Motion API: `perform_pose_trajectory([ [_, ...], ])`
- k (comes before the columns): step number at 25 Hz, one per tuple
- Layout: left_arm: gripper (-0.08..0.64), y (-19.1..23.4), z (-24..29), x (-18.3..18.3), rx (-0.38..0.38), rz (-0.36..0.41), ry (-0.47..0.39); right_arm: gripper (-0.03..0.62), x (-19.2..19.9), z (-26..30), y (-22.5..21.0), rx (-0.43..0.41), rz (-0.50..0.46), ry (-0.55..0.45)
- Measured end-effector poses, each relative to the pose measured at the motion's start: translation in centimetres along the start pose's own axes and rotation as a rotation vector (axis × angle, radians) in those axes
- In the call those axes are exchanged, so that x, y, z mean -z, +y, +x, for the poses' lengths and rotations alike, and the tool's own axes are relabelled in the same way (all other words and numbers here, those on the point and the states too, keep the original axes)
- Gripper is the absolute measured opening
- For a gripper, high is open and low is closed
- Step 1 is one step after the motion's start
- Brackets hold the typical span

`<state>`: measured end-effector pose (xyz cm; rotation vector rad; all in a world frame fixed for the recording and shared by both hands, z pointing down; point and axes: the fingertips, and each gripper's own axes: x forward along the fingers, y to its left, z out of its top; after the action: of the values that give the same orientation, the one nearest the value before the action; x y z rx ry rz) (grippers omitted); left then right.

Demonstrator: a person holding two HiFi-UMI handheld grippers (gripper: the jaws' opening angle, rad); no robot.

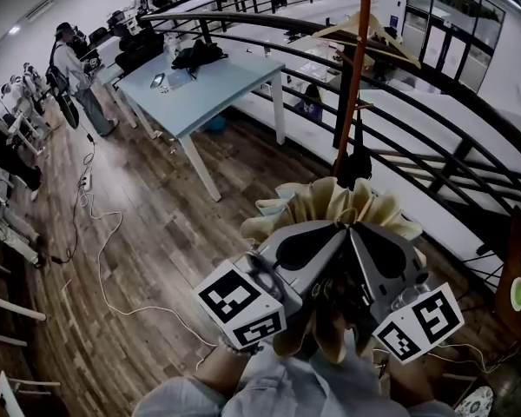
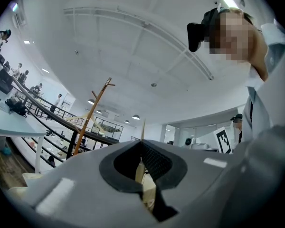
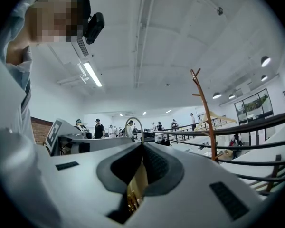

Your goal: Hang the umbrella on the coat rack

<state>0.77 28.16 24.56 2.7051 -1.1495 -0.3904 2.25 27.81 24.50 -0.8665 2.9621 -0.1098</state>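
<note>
In the head view, wooden floor (image 1: 148, 233) spreads toward 9 o'clock. A dark railing (image 1: 434, 102) curves from 12 round to 3, and a pale blue table (image 1: 210, 89) stands at 11. The orange coat rack (image 1: 357, 68) rises upright at 12. The beige umbrella (image 1: 330, 202) sits toward 6 o'clock, its folded cloth fanning out toward the rack's pole, not hung on it. We hold it in both tools, side by side. The left gripper (image 2: 142, 146) has its jaws pinched on the cloth. The right gripper (image 3: 141, 148) is likewise clamped on it, with a thin curved hook (image 3: 133, 125) showing just past its tips.
</note>
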Motion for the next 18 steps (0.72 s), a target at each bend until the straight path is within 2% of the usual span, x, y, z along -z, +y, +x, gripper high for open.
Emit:
perform_pose_trajectory([
  [8, 0.009, 1.2, 0.5, 0.2, -0.029, -0.003, -0.003, 0.005, 0.4, 1.1, -0.9, -0.024, 0.010, 0.003],
  [18, 0.009, 5.2, 3.4, 0.2, -0.054, 0.000, -0.006, 0.005, 0.8, 4.3, -4.6, -0.046, 0.021, -0.005],
])
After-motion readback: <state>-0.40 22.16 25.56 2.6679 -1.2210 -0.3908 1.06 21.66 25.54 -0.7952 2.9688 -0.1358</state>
